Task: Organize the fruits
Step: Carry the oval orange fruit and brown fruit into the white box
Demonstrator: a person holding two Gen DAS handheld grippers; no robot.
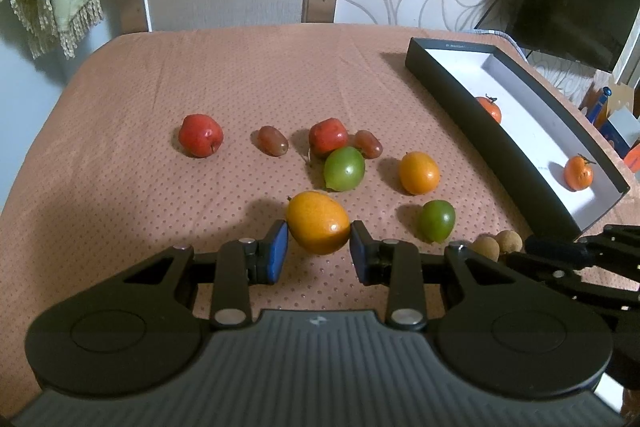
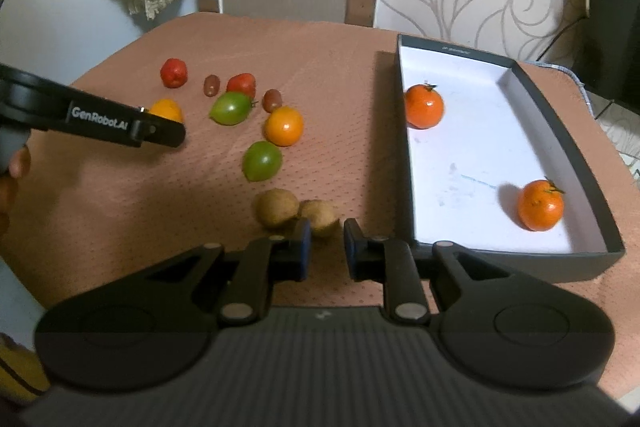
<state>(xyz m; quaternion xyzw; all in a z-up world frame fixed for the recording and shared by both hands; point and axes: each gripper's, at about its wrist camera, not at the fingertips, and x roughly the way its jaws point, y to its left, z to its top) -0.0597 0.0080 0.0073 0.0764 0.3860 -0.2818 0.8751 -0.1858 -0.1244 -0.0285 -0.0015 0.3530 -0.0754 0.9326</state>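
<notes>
I note a tray (image 2: 404, 155) on the right of the table (image 2: 340, 39), holding two tangerines: one (image 2: 424, 105) at its far end, one (image 2: 540, 205) at its near end. Left of the tray, loose fruits lie scattered on the table, with two longans (image 2: 296, 213) nearest, touching each other.

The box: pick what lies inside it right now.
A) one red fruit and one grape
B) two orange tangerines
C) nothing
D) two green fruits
B: the box holds two orange tangerines, one near its far end and one near its near end; the green, red and other fruits all lie outside it on the cloth.
</notes>
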